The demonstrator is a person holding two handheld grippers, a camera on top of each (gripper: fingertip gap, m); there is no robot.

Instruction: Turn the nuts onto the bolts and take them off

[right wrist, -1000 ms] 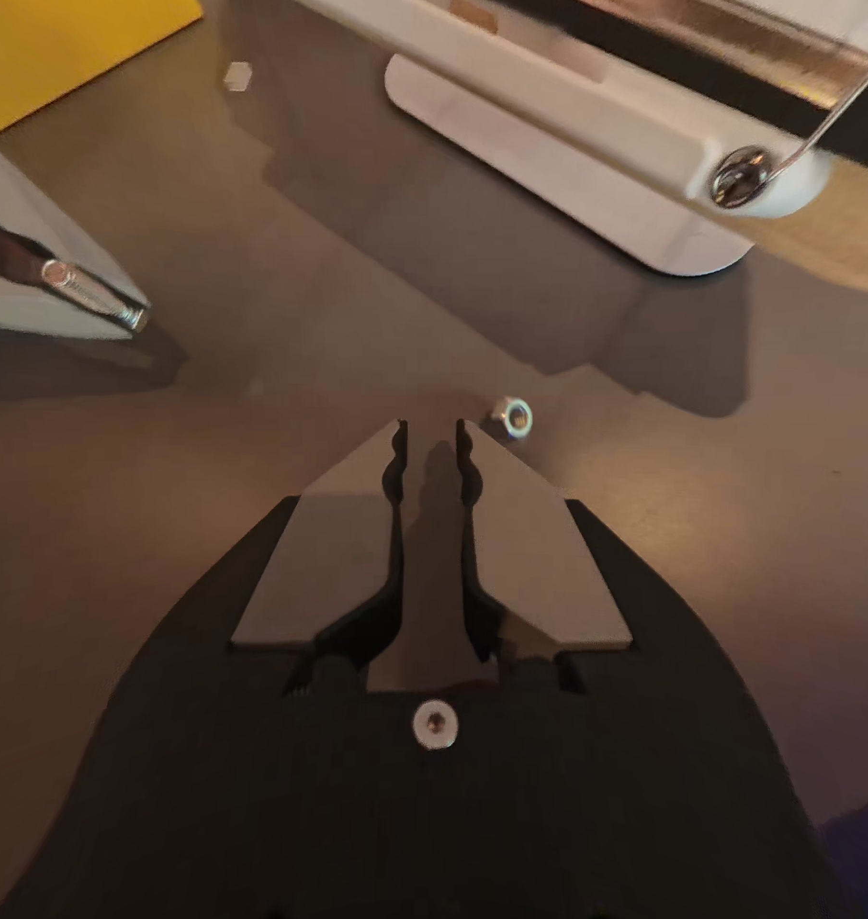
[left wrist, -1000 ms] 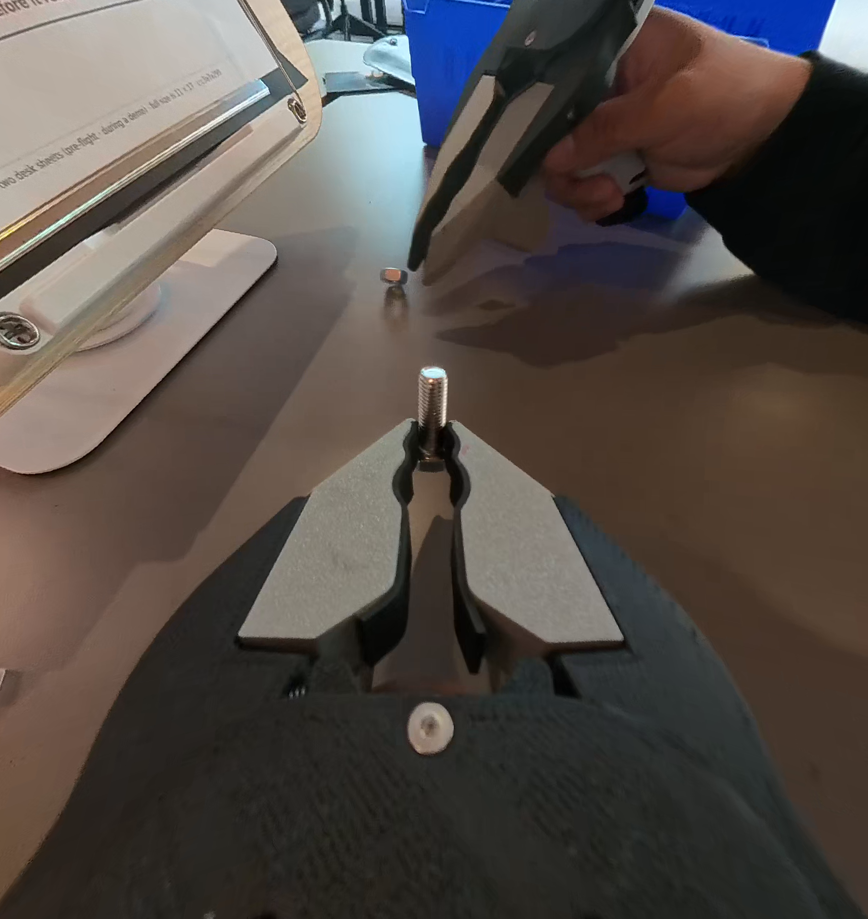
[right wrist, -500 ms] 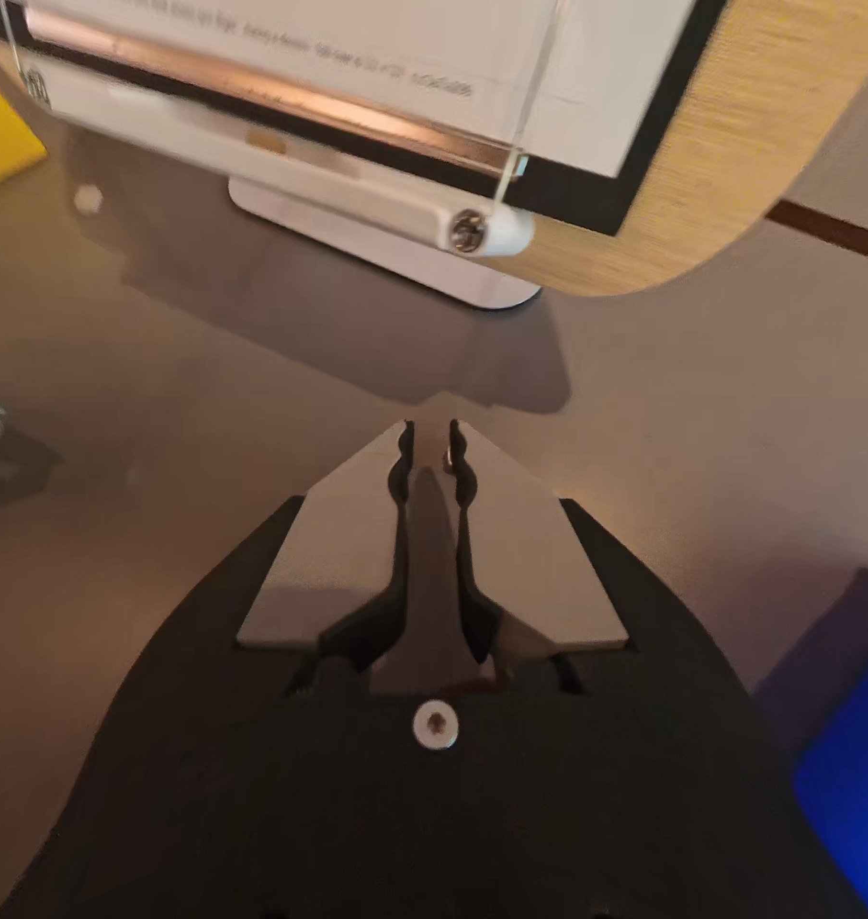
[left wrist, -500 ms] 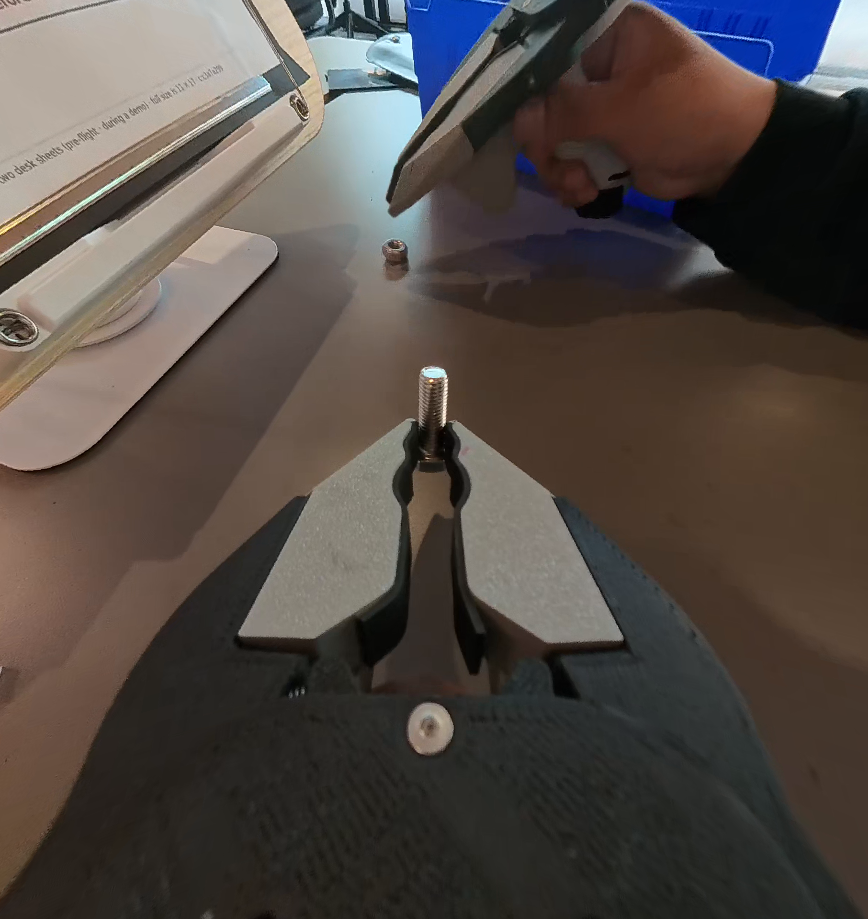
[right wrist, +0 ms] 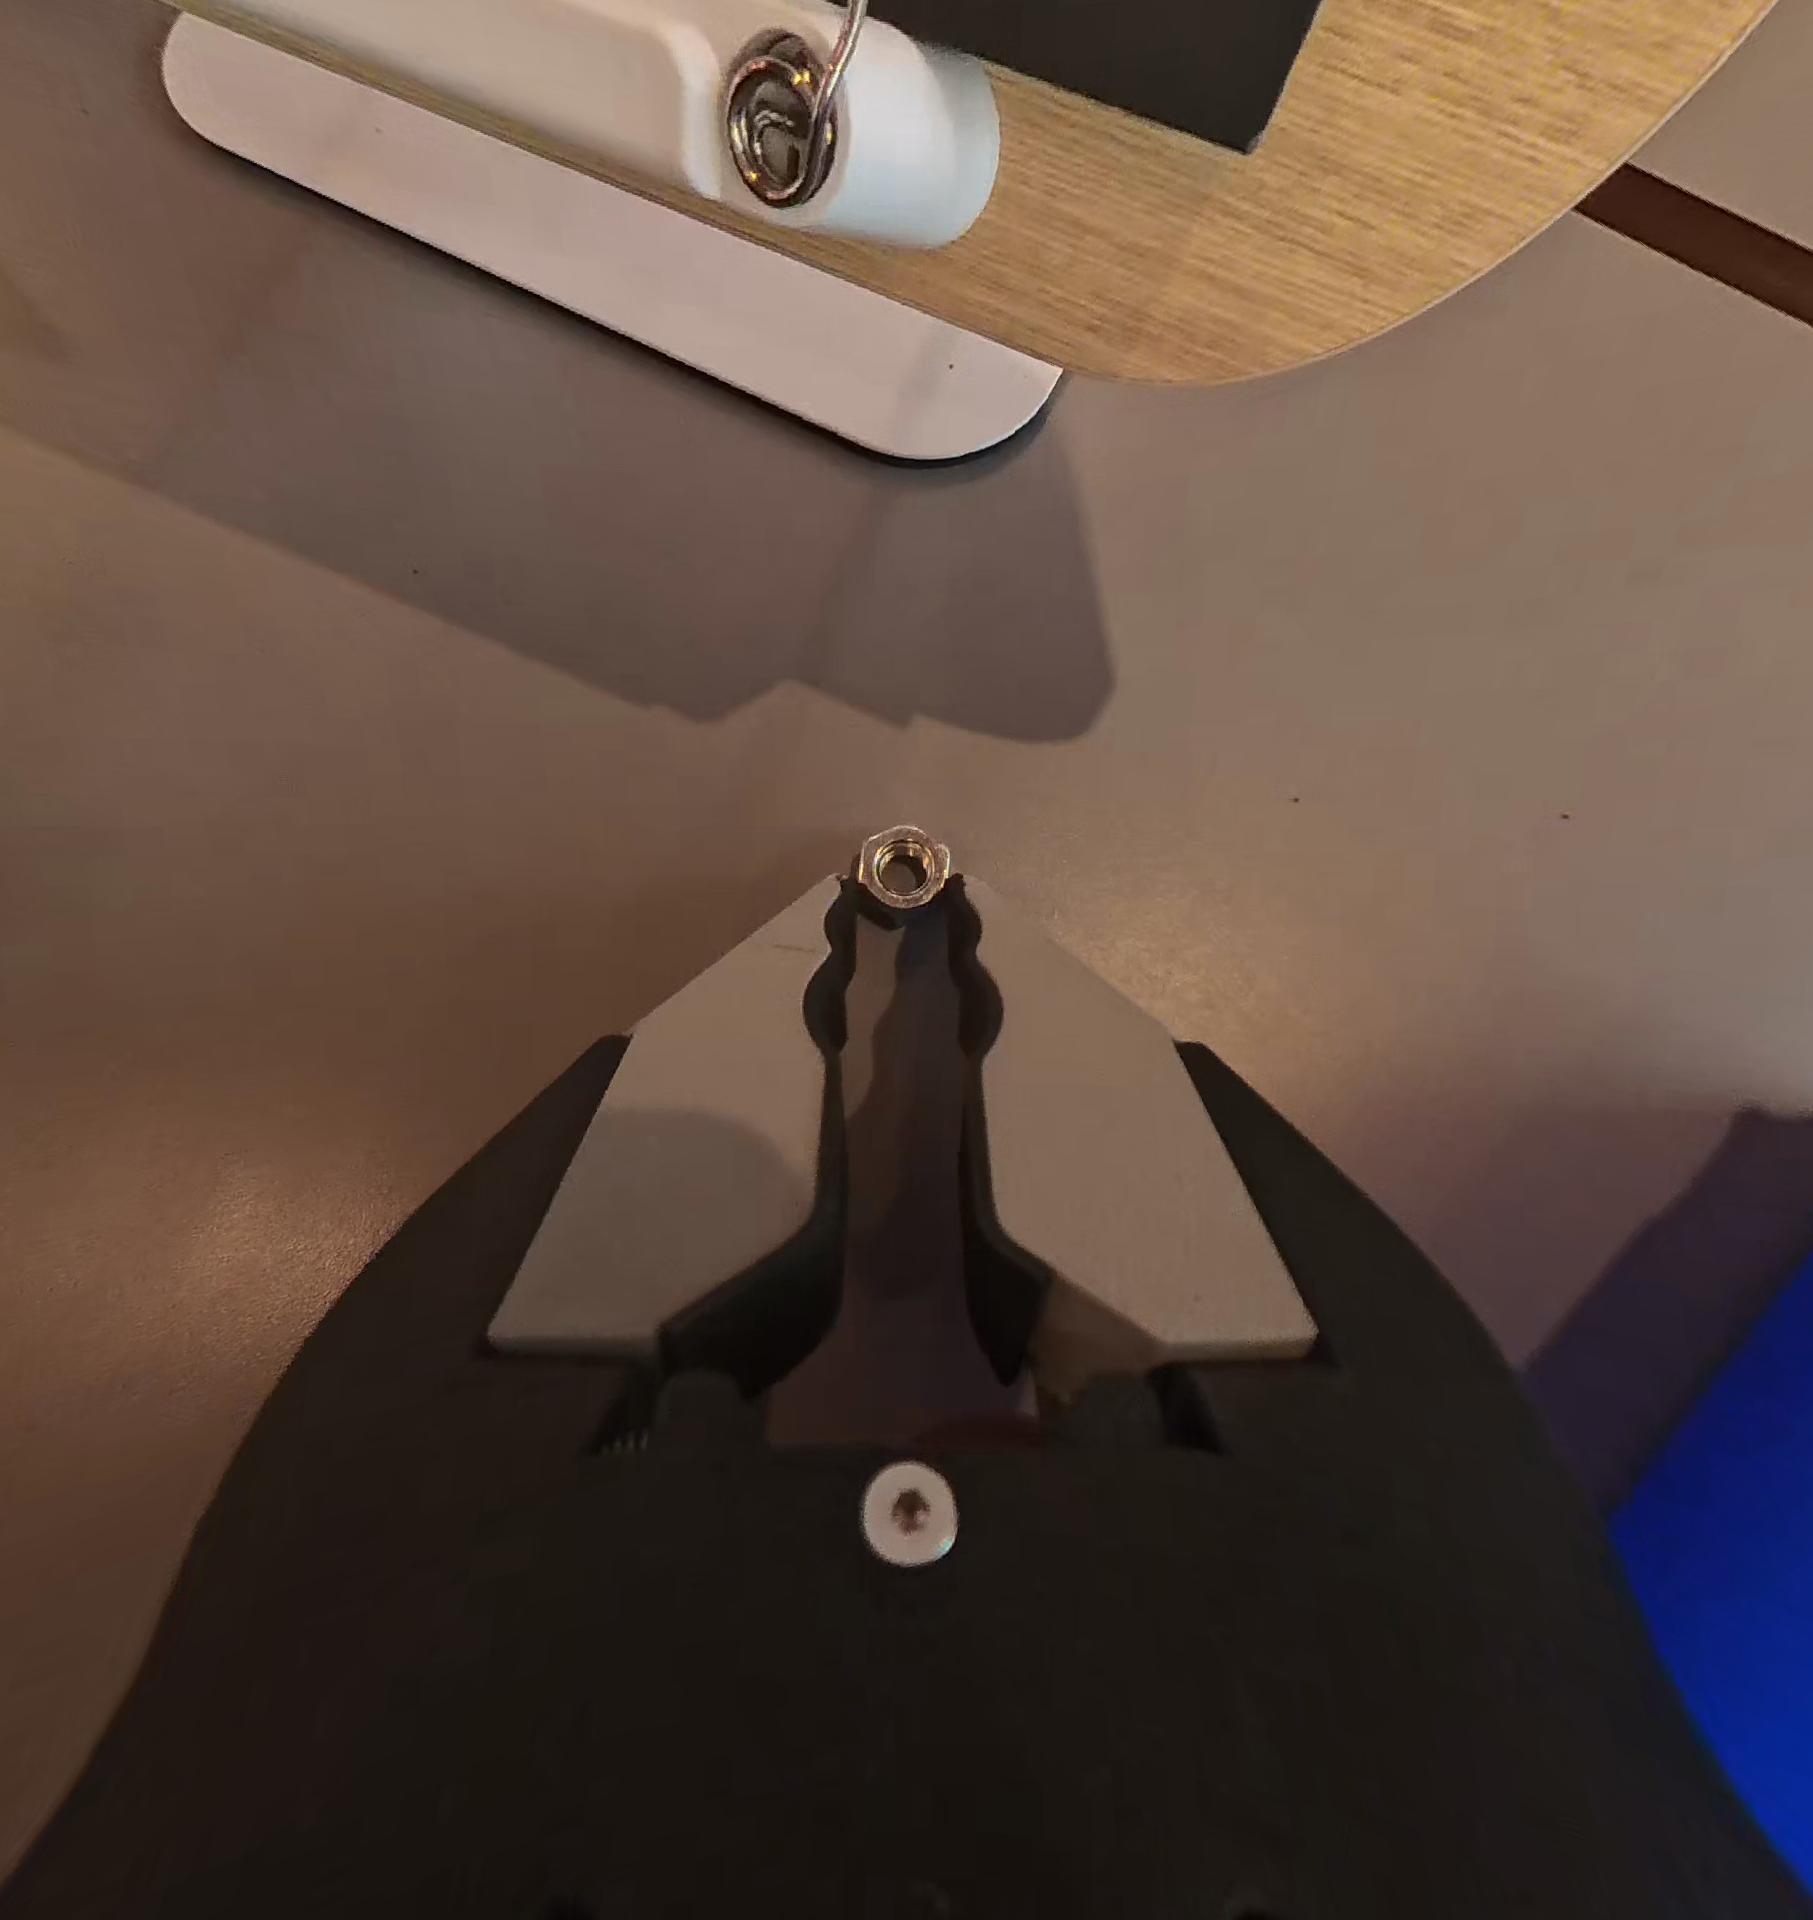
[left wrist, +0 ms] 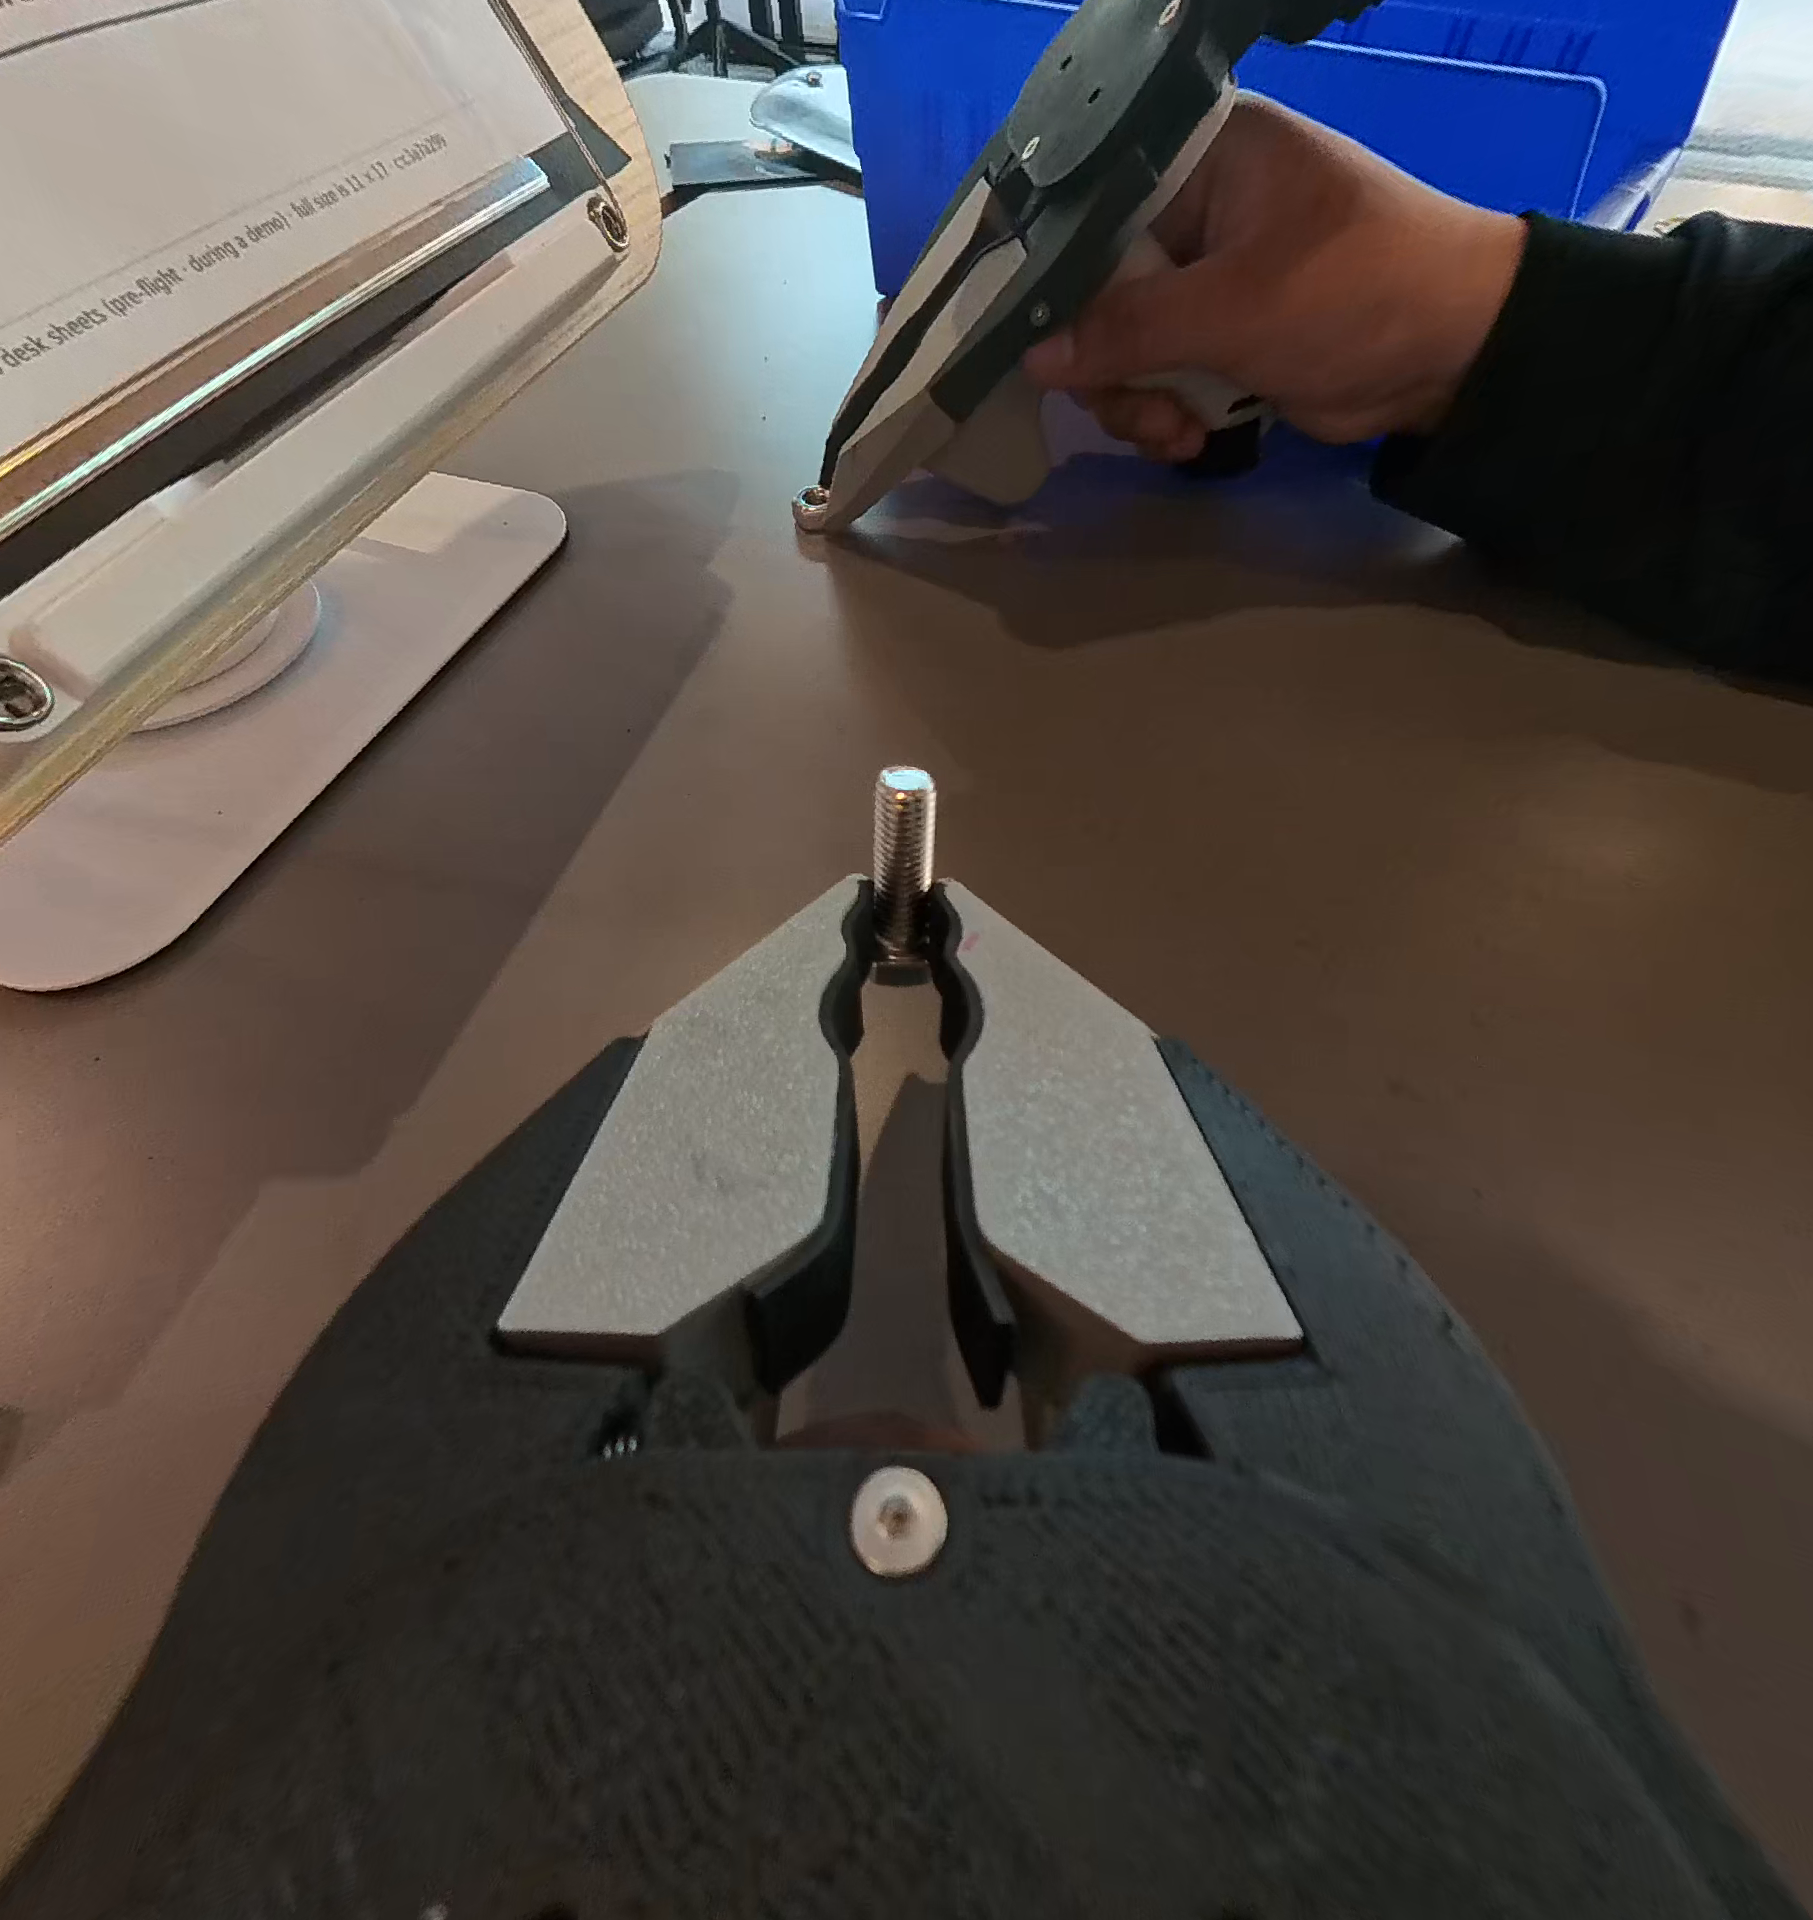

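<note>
My left gripper (left wrist: 902, 914) is shut on a silver bolt (left wrist: 904, 831), gripping its lower end so the threaded shaft sticks out forward past the tips, above the brown table (left wrist: 1297, 935). A small silver nut (right wrist: 902, 868) lies flat on the table with its hole facing up. My right gripper (right wrist: 904, 883) is tipped down onto the table with its fingertips either side of the nut, jaws a narrow gap apart. In the left wrist view the right gripper (left wrist: 829, 488) is held by a hand (left wrist: 1297, 291), with the nut (left wrist: 810, 503) at its tip.
A tilted document stand on a white base (left wrist: 258, 665) is at the left, close beyond the nut in the right wrist view (right wrist: 673, 260). A blue bin (left wrist: 1401, 125) stands at the back of the table, behind the hand. My hands' fingertips stand some 20 centimeters from each other.
The right gripper lifted, then came down so its tips straddle the nut, which earlier lay beside them. The left gripper and bolt stayed still.
</note>
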